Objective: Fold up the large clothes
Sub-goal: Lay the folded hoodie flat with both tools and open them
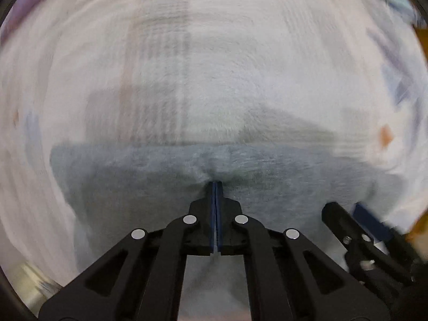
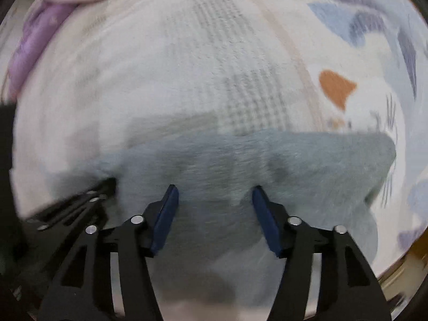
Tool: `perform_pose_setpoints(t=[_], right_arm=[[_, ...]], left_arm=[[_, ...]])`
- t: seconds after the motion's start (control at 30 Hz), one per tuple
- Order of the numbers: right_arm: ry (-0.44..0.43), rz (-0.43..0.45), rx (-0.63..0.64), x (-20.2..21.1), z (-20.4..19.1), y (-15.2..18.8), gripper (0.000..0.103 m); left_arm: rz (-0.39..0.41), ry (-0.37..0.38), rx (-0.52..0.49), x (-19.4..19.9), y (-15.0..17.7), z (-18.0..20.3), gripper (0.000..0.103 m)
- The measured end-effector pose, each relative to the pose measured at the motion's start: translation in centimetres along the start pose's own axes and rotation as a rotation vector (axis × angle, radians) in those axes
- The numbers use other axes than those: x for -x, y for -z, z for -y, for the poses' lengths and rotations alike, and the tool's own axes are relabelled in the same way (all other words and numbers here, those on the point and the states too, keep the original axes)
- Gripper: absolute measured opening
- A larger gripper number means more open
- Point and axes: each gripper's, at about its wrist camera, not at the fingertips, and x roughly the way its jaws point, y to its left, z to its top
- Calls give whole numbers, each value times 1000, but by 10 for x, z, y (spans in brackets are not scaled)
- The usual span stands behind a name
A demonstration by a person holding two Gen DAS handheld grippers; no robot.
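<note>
Two grippers are seen over a grey-blue fleecy garment (image 2: pixel 267 160) that is spread on a bed covered by a pale patterned sheet (image 2: pixel 374 53). In the left wrist view, the left gripper (image 1: pixel 215 184) is pointed down at the cloth, its blue-padded fingers (image 1: pixel 213 208) pressed together on a small pinch of the garment's fabric, which is gathered into creases right at the tips. The same gripper is seen at the left edge of the right wrist view, its tip buried in the cloth.

The right gripper (image 2: pixel 214 190) is held just beside it, with its fingers (image 2: pixel 167 214) standing apart; cloth is seen beneath the gap, but neither pad is pressed on it, so nothing is gripped there. A folded edge of the garment is seen running across both views, with the sheet's faint grey check and a pinkish stripe beyond it. An orange patch (image 2: pixel 337 85) and blue-violet leaf shapes are printed on the sheet to the right. A crumpled lilac cloth (image 2: pixel 53 18) is lying at the far left, well apart from the garment. Much of both views is smeared by motion blur.
</note>
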Motion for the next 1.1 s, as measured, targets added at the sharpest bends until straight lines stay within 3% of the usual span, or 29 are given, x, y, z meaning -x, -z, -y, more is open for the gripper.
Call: perform_pose_setpoints(t=[0.1,0.17,0.2,0.27,0.4,0.47,0.53,0.57,0.63,0.73,0.8,0.83,0.9,0.97,1.0,1.1], right_arm=[[-85,-54,5,6,0,9,33],[-10,-121,50,-36,11,17,29],[-11,-125,65,-51,11,19,28],[-5,-114,64,-42,12,24,27],[12,-217,51,-25,8,66,27],[72,-292,61,-47,25,99,27],[124,-408,-32,-64,46,123,21],[103,-407,-67,-61,52,126,20],[22,-270,-57,-19,52,116,20],[53,-35,69,35,42,82,20],[98,106,112,49,44,53,20],[121,140,125,49,53,41,20],[219,110,140,15,71,6,20],[124,95,53,4,97,5,19],[107,79,15,12,105,9,19],[121,-10,13,29,102,41,22]], left_arm=[[7,56,-2,14,10,-12,2],[-36,28,-40,-7,21,-19,2],[-15,42,-54,-23,26,-22,2],[20,43,-89,-21,33,-17,1],[-65,76,-69,-13,70,-31,2],[-119,56,-69,-42,98,-41,1],[-77,66,-77,-44,110,-41,1],[-77,56,-86,-36,111,-39,1],[-75,23,-85,-20,110,-41,2],[97,9,-99,14,91,-41,5],[135,-28,-78,8,70,-52,18],[139,-27,-58,-1,59,-57,18],[115,55,25,-32,42,-56,22],[109,148,105,-27,47,-69,21],[104,144,110,-22,55,-73,21],[58,-15,89,-14,94,-101,21]])
